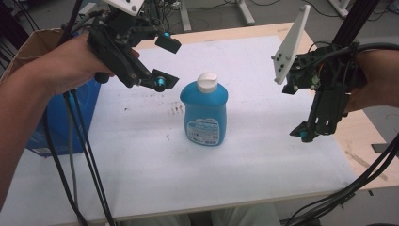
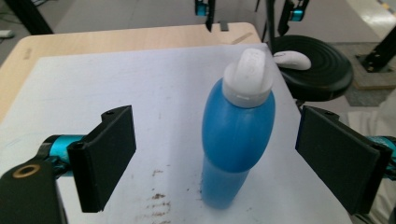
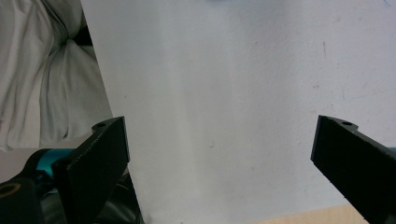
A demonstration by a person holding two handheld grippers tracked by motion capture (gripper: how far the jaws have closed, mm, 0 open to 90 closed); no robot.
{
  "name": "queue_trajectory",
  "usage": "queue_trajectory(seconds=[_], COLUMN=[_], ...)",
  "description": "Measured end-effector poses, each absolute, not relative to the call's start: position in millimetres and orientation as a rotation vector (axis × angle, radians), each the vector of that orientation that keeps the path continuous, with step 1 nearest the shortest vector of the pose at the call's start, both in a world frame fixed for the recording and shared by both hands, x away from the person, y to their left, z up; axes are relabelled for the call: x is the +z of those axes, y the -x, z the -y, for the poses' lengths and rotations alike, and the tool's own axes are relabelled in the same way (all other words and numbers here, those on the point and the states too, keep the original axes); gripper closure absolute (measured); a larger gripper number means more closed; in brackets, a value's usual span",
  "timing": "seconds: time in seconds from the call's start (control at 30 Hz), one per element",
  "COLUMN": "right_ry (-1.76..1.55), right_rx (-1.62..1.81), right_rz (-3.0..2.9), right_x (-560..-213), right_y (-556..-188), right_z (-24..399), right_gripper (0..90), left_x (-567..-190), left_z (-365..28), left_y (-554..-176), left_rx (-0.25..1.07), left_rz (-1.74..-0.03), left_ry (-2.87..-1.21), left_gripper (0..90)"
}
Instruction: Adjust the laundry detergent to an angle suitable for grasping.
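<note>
A blue bottle [image 1: 204, 115] with a white flip cap [image 1: 207, 81] stands upright in the middle of the white mat [image 1: 136, 155]. My left gripper [image 1: 165, 62] hovers above the mat just left of the bottle's top, open wide and apart from it. In the left gripper view the bottle [image 2: 237, 130] stands framed between the two jaws of the left gripper [image 2: 222, 158], a little beyond them. Over the mat's right edge my right gripper [image 1: 311, 128] hangs pointing down. It is open wide over bare mat [image 3: 224, 93], with nothing between the jaws of the right gripper [image 3: 224, 163].
A blue box [image 1: 70, 117] and a brown cardboard flap [image 1: 30, 44] sit at the table's left edge. Brown stains [image 1: 176, 109] mark the mat left of the bottle. Past the far table edge stands a black stool [image 2: 322, 74] with a white mouse [image 2: 292, 59]. White cloth [image 3: 46, 70] lies beyond the mat's near edge.
</note>
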State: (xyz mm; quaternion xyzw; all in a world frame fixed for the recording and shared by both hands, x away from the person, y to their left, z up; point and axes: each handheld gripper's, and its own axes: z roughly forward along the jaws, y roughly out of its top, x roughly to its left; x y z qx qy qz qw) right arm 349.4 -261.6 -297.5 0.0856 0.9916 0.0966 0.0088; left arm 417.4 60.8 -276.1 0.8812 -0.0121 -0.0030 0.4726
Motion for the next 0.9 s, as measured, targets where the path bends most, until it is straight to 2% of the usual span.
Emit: queue_trajectory(seconds=[0.03,0.07,0.4,0.53,0.63,0.8,0.9], right_ry=[-0.265,-0.262,-0.255,-0.261,-0.263,-0.262,-0.258], right_rx=[0.301,0.306,0.308,0.315,0.319,0.329,0.329], right_rz=[-3.098,-3.099,-3.098,-3.097,-3.095,-3.095,-3.095], right_x=[-297,-298,-297,-297,-296,-294,-294], right_y=[-350,-350,-350,-351,-352,-355,-357], right_z=[262,261,261,261,261,260,259], right_gripper=[3.7,3.7,3.7,3.7,3.7,3.7,3.7], left_x=[-276,-275,-271,-263,-257,-249,-247], left_z=[-61,-62,-74,-82,-89,-99,-104], left_y=[-417,-418,-421,-424,-429,-434,-437], left_rx=[0.007,0.016,0.060,0.122,0.162,0.206,0.159], left_rz=[0.010,-0.001,-0.112,-0.139,-0.248,-0.372,-0.429], left_ry=[-2.167,-2.174,-2.226,-2.316,-2.375,-2.383,-2.402], left_gripper=[2.7,1.7,1.6,1.7,1.7,1.7,1.7])
